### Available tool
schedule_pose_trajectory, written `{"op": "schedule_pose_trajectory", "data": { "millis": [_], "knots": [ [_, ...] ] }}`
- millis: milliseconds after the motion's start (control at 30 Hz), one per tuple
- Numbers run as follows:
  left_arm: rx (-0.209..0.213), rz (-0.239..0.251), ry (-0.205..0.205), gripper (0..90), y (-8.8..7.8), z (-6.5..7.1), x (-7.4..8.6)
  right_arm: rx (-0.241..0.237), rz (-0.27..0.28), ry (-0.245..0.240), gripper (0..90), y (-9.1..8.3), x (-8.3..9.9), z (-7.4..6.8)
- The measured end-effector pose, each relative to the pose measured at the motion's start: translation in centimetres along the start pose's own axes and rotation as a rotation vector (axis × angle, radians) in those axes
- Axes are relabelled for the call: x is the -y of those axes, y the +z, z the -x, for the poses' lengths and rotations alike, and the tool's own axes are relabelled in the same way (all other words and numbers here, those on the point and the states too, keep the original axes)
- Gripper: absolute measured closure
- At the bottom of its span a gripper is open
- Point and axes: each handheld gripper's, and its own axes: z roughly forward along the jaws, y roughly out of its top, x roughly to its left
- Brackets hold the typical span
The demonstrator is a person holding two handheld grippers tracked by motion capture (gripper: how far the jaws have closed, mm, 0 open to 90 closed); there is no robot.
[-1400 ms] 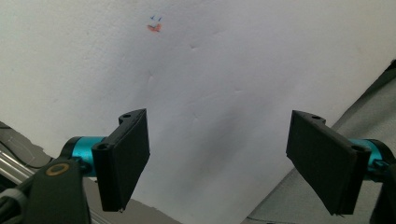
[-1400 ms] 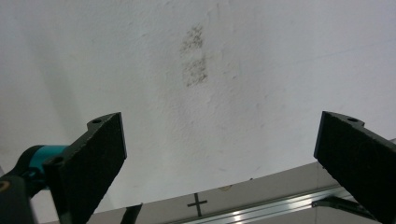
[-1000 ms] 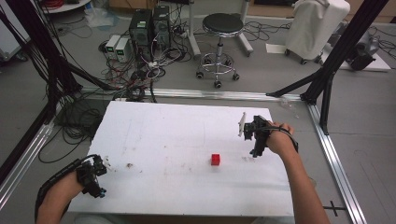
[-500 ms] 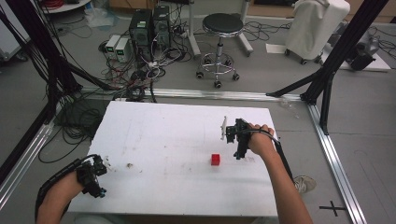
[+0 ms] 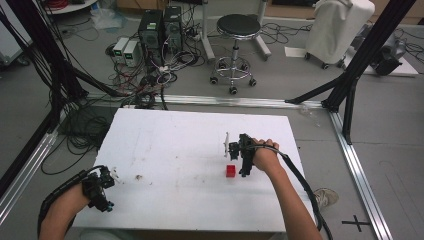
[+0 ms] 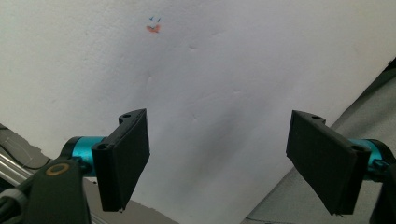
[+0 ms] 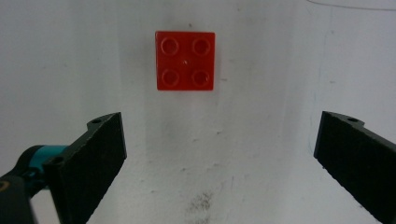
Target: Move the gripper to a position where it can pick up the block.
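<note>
A small red four-stud brick (image 5: 230,171) lies on the white table (image 5: 165,145), right of centre. In the right gripper view the brick (image 7: 186,60) sits ahead of the jaws, a little left of their midline. My right gripper (image 5: 239,159) hovers just right of and above the brick, open, with nothing between its jaws (image 7: 222,140). My left gripper (image 5: 103,186) rests at the table's near left corner, open and empty, and its jaws stand wide apart over bare table (image 6: 217,140).
A small orange mark (image 6: 153,29) is on the table ahead of the left gripper. A thin white upright piece (image 5: 226,144) stands just behind the right gripper. Beyond the table are a stool (image 5: 239,25), computer towers (image 5: 155,25), floor cables and black frame struts (image 5: 350,80).
My right gripper has moved left and nearer, from the table's back right to just beside the red brick. The left gripper and the brick have stayed put.
</note>
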Motion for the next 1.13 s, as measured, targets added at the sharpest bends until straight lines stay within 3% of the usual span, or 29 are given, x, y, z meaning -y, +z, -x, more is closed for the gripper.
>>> {"op": "schedule_pose_trajectory", "data": {
  "millis": [433,600,767,1133],
  "knots": [
    [0.000,0.003,0.000,21.7,-0.1,0.0,0.0,-0.041,0.009,-0.013,1.5,2.7,-2.3,-0.7],
    [0.001,0.007,-0.003,21.7,-0.1,0.0,0.0,-0.055,-0.019,-0.005,1.5,3.5,-2.7,-1.0],
    [-0.001,-0.001,0.004,21.7,-0.1,0.0,0.0,-0.063,-0.027,-0.030,1.5,4.3,-3.1,-1.0],
    [-0.003,0.004,0.000,21.7,-0.1,0.0,0.0,-0.063,-0.040,-0.015,1.5,4.4,-3.0,-1.1]
  ]
}}
